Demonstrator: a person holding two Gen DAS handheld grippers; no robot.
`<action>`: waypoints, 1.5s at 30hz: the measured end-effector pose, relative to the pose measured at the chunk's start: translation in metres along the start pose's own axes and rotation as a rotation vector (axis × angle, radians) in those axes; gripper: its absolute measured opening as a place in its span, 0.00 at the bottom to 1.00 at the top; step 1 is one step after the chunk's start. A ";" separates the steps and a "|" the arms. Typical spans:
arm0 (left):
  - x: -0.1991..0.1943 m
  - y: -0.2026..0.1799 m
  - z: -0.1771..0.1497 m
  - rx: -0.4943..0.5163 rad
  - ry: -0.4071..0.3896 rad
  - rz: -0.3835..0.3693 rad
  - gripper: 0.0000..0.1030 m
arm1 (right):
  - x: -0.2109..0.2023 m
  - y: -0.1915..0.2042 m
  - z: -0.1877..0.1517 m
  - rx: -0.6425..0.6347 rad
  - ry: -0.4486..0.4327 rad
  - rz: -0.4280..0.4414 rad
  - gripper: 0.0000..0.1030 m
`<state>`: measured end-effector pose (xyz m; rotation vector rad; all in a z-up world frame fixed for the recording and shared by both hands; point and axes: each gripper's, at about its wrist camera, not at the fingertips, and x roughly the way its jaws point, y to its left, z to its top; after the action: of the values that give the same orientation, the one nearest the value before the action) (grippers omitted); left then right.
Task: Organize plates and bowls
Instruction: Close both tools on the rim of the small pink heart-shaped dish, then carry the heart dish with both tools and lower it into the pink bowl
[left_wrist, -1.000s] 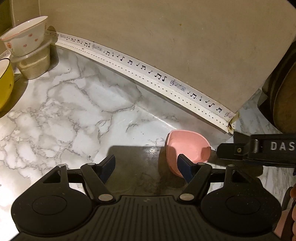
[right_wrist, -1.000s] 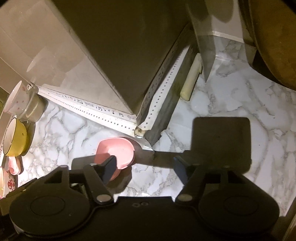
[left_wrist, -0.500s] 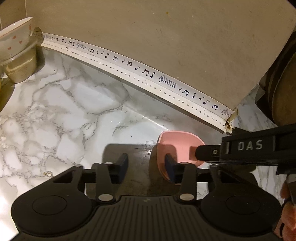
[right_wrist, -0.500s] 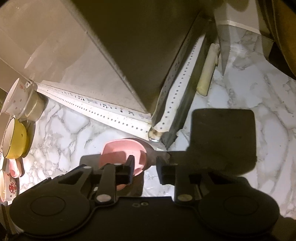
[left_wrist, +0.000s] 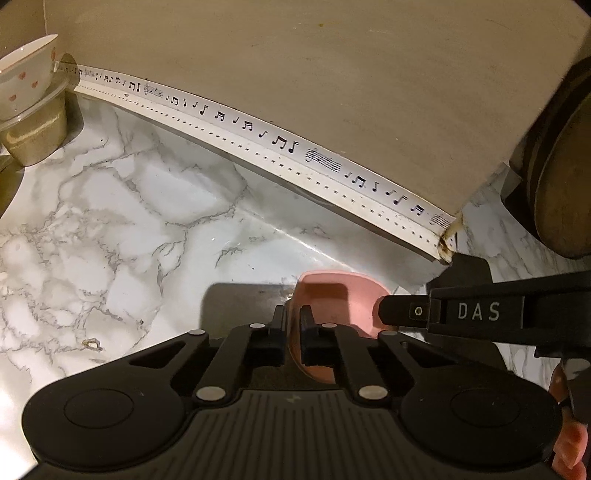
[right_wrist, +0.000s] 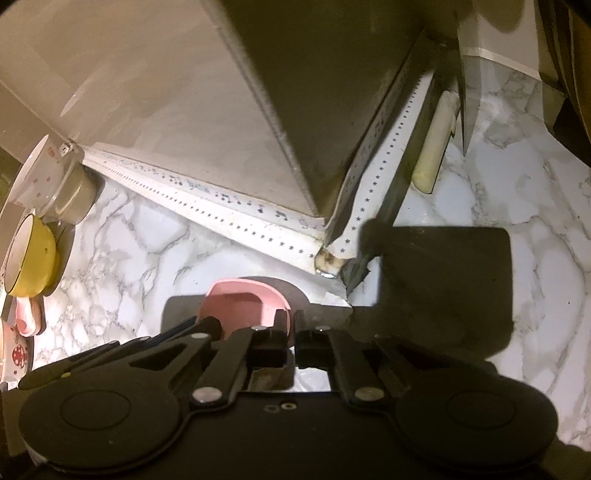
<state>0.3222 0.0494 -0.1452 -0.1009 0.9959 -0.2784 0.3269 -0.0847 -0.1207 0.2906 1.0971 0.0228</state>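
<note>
Counter: marble-patterned worktop (left_wrist: 122, 221) under warm light, running up to a beige wall panel (left_wrist: 332, 74); your two tools throw square shadows on it.
Trim: white strip (left_wrist: 258, 136) printed with music notes lines the foot of the panel and ends at a worn corner.
Pink bowl: you have the small pink bowl (left_wrist: 332, 295) on the counter just in front of that corner, near the bottom middle of both views.
Left gripper: your left gripper (left_wrist: 291, 332) has its fingers drawn together on the bowl's near-left rim, with the pink wall pinched between the pads.
Right gripper: your right gripper (right_wrist: 291, 343) is likewise clamped, on the bowl's right rim; in the left view its finger, marked DAS, reaches in over the rim from the right.
Your hand: fingertips (left_wrist: 569, 446) show at the lower right edge of the left view.
Other dishes: at far left, well apart from the pink bowl, a white bowl with red spots (right_wrist: 40, 173) sits on a clear tub, with a yellow bowl (right_wrist: 31, 258) beside it.
Far right: dark round brown object (left_wrist: 561, 166), too cropped to name.
</note>
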 end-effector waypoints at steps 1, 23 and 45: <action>-0.002 -0.001 -0.001 0.005 0.001 0.004 0.06 | -0.001 0.001 -0.001 -0.005 -0.001 -0.002 0.01; -0.087 -0.054 -0.015 0.033 -0.034 -0.045 0.06 | -0.099 -0.025 -0.029 -0.043 -0.073 0.082 0.02; -0.129 -0.151 -0.059 0.116 -0.036 -0.048 0.06 | -0.178 -0.104 -0.077 -0.044 -0.119 0.125 0.02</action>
<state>0.1790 -0.0574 -0.0405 -0.0245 0.9404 -0.3759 0.1649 -0.1963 -0.0232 0.3166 0.9579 0.1394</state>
